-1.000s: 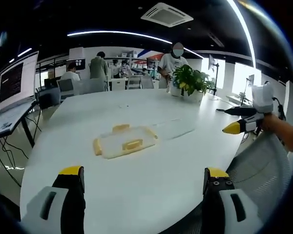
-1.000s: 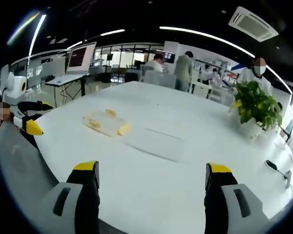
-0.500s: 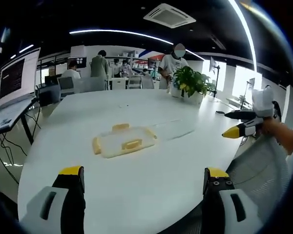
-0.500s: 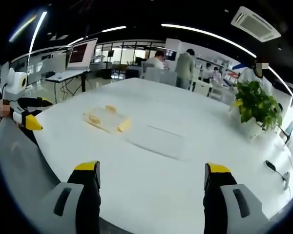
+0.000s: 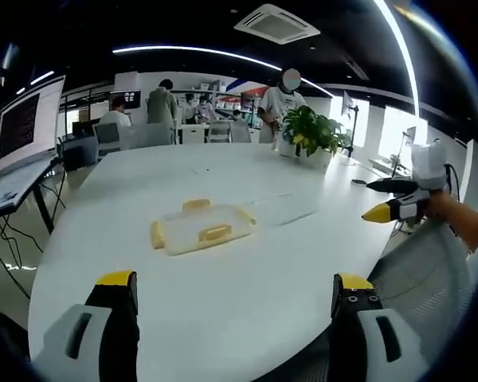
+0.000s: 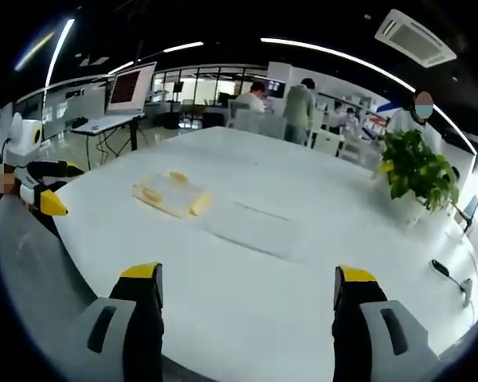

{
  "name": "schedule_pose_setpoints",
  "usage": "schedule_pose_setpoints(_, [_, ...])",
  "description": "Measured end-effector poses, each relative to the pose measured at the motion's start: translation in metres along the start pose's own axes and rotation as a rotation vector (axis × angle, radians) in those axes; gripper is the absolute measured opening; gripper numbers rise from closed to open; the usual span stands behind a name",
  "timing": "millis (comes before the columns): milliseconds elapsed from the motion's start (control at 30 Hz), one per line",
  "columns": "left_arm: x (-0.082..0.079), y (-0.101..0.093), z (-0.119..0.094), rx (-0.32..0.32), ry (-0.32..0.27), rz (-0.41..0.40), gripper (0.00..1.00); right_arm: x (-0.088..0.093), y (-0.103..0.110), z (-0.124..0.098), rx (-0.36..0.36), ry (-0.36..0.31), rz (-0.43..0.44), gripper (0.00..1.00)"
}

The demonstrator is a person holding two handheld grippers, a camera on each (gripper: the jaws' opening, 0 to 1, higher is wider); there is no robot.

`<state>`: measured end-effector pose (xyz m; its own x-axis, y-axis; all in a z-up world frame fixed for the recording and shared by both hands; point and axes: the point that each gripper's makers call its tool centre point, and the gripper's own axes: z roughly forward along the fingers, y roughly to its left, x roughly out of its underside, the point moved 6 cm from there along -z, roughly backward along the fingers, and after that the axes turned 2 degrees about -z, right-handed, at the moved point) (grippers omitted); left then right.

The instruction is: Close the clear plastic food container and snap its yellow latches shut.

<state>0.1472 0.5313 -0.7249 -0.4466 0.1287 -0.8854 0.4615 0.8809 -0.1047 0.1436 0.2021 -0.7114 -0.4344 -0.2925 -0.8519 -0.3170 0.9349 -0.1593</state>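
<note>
Left gripper view: one clear container (image 5: 201, 231) with three visible yellow latches (image 5: 215, 234) lies mid-table (image 5: 223, 318), its flat lid (image 5: 280, 209) at 2 o'clock beside it. Both grippers, left (image 5: 233, 296) and right (image 6: 249, 288), hover spread wide, holding nothing, near the table's edge. One potted plant (image 5: 311, 134) stands at 1 o'clock.

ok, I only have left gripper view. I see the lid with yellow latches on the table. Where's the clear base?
Observer: In right gripper view the clear base lies flat on the white table, beside the lid, on the plant's side.
Operator: Touching the lid?
Observer: Can't tell; their near edges look very close.
Operator: Is my left gripper near the lid?
Observer: No. The left gripper sits at the table's edge, jaws apart, holding nothing.
Operator: And the right one?
Observer: The right gripper has wide-open jaws with bare table between them, short of both pieces.
</note>
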Motion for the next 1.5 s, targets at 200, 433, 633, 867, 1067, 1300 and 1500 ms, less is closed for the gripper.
schedule_pose_setpoints(200, [0.001, 0.001, 0.001, -0.008, 0.012, 0.008, 0.99, 0.000, 0.000, 0.000, -0.005, 0.007, -0.001, 0.85])
schedule_pose_setpoints(433, [0.004, 0.000, 0.002, -0.008, 0.049, 0.032, 0.99, -0.002, -0.001, -0.001, 0.003, -0.004, -0.017, 0.85])
schedule_pose_setpoints(633, [0.005, -0.003, 0.002, 0.029, 0.058, 0.021, 0.98, 0.000, 0.003, -0.001, -0.043, 0.014, 0.007, 0.85])
schedule_pose_setpoints(867, [0.003, 0.007, 0.002, 0.052, 0.035, -0.042, 0.99, -0.006, -0.001, -0.002, -0.069, -0.025, 0.050, 0.91])
schedule_pose_setpoints(1067, [0.006, 0.014, 0.006, 0.066, 0.072, 0.017, 0.99, -0.008, -0.007, 0.003, -0.083, -0.012, 0.056, 0.92])
schedule_pose_setpoints(1300, [-0.010, 0.030, 0.011, 0.074, 0.092, 0.111, 0.99, -0.016, -0.007, 0.014, -0.133, 0.005, 0.058, 0.86])
schedule_pose_setpoints(1500, [-0.025, 0.041, 0.019, 0.127, 0.092, 0.164, 0.99, -0.032, 0.001, 0.023, -0.192, 0.014, -0.010, 0.83])
